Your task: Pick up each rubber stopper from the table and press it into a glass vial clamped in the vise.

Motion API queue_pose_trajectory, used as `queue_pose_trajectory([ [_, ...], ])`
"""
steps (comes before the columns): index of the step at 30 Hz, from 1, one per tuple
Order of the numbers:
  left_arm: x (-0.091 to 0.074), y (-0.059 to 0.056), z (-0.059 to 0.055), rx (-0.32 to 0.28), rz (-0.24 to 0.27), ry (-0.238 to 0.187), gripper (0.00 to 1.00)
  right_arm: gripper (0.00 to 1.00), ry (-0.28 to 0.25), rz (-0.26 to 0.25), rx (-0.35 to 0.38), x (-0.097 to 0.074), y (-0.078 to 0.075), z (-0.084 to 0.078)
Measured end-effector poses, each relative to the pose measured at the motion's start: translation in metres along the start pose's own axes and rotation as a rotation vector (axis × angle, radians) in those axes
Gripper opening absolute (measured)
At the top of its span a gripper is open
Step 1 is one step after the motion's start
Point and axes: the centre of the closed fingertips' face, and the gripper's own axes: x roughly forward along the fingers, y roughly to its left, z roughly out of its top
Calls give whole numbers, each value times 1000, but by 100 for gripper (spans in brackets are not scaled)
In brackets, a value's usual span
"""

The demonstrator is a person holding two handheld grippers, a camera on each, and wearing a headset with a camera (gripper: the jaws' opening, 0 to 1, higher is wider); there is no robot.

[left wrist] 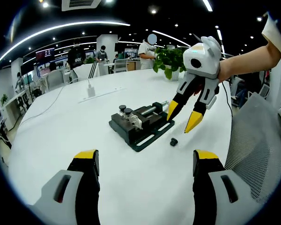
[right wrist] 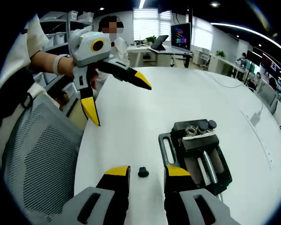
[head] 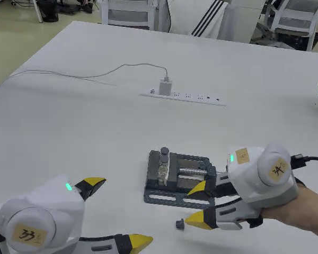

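Yellow-tipped, the left hand-held gripper (head: 123,210) hangs with jaws apart, while beside the vise (head: 193,186) holding glass vials (head: 163,170) a rubber stopper (head: 180,224), probably light and squashy, lies on the counter (head: 95,116) before the right hand-held gripper (head: 192,206), jaws parted, best pinched across its sides.

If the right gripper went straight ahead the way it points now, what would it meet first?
Most likely the rubber stopper on the table, lying just ahead between the right gripper's open jaws. The vise sits off to one side.

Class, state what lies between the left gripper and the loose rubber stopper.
Bare table separates the left gripper and rubber stopper, in the left gripper view.
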Motion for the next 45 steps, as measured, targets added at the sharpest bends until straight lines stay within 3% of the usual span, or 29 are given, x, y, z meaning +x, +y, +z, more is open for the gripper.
queue_pose_trajectory([
  [6, 1, -2, -1, -3, -3, 5, 80, 21, 7, 17, -1, 10, 6, -11],
  [13, 0, -4, -1, 3, -6, 10, 80, 15, 22, 12, -17, 19, 3, -20],
  [45, 4, -9, -7, -19, -17, 16, 79, 7, 21, 16, 17, 29, 2, -26],
])
